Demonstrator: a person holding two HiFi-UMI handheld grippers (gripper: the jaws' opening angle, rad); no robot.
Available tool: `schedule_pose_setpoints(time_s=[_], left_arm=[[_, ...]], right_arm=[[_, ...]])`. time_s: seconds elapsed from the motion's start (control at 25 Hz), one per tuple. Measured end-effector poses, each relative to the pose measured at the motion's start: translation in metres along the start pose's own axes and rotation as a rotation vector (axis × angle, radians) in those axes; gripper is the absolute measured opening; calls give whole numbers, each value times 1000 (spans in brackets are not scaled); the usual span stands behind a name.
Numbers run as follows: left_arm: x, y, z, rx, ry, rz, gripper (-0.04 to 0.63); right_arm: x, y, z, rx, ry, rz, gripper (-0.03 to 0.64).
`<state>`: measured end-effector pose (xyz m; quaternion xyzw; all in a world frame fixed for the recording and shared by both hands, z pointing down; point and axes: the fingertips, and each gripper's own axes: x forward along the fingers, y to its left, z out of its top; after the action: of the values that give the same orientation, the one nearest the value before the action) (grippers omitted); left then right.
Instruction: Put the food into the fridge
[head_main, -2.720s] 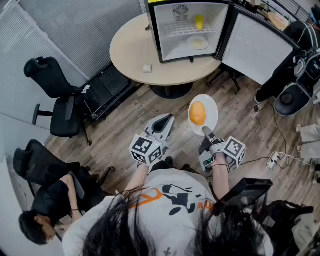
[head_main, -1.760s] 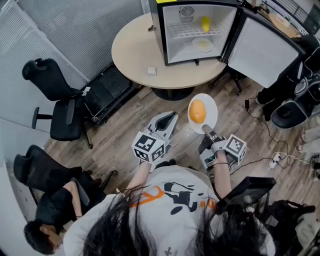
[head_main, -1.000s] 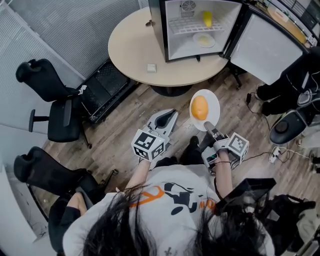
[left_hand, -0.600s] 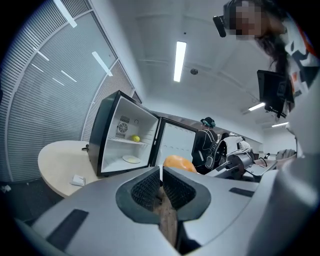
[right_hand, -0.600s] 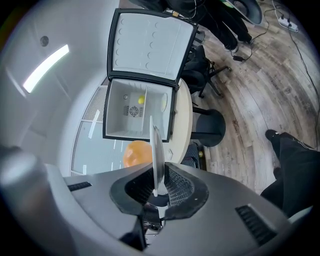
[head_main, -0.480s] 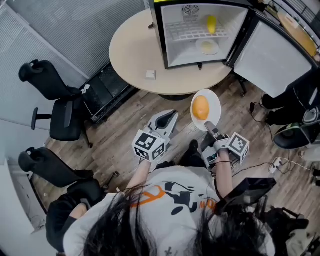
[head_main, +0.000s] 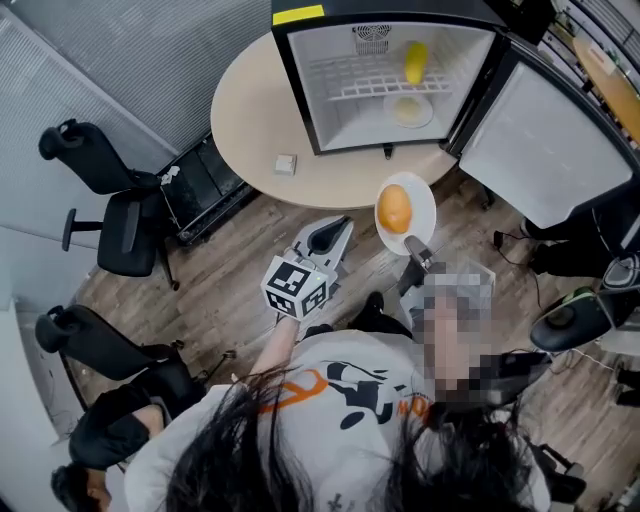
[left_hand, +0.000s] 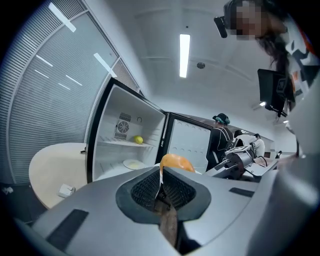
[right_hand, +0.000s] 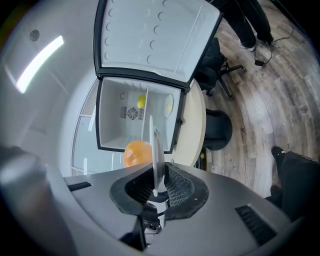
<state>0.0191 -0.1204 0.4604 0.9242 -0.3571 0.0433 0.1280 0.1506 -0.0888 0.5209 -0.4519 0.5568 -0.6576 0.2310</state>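
One plate rim in right tongs, fridge open.

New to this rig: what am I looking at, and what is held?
No robot: a person holds a two-jaw gripper in each hand. The head view looks down from the person's head; the other two look along each gripper's jaws. The right gripper is clamped on the rim of a white plate bearing an orange food item. The left gripper is shut and empty. Ahead, an open fridge stands on a round table, with a yellow fruit and another plate inside.
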Motion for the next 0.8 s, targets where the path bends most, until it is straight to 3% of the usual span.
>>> schedule_pose_setpoints(time_s=[0.36,0.8], left_arm=[[44,3,8,-9,0,70,12],[61,15,11,-15,8,119,12]], right_arm=[[14,-4,43,5,69,10,48],[32,-2,63,12,114,14,48]])
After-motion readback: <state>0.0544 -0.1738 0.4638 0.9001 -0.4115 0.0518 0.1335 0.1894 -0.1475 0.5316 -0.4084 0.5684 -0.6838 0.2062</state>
